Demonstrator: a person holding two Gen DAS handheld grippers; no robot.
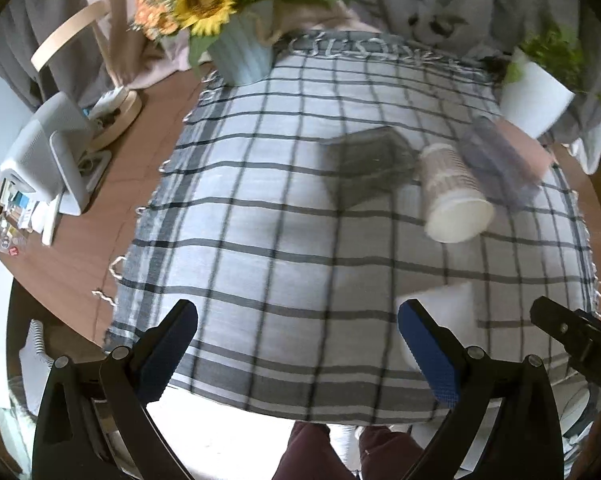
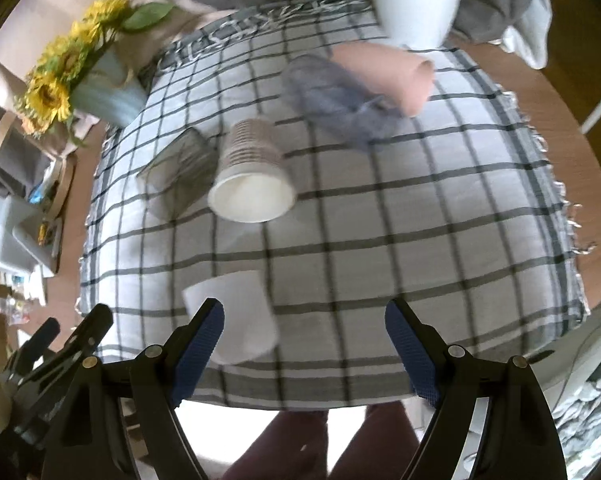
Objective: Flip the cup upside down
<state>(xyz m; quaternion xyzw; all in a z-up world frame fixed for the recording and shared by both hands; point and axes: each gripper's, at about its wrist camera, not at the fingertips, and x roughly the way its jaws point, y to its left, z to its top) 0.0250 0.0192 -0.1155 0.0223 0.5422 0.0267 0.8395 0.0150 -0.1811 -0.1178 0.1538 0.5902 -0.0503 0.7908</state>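
A ribbed brown paper cup (image 1: 452, 192) (image 2: 252, 172) stands upright with its white open mouth up on the checked cloth. A white cup (image 2: 236, 316) (image 1: 444, 320) stands upside down near the cloth's front edge. A pink cup (image 2: 384, 76) (image 1: 524, 148) lies on its side at the back, with a translucent blue cup (image 2: 332, 96) (image 1: 496, 164) beside it. My left gripper (image 1: 296, 324) is open and empty above the front edge. My right gripper (image 2: 304, 320) is open and empty; its left finger is next to the white cup.
A checked cloth (image 1: 260, 220) covers a round wooden table (image 1: 112, 200). A sunflower vase (image 1: 240, 52) (image 2: 100, 88) and a white plant pot (image 1: 536, 96) (image 2: 416, 0) stand at the back. A dark square tin (image 1: 368, 160) (image 2: 180, 164) lies mid-cloth. Clutter sits at the table's left.
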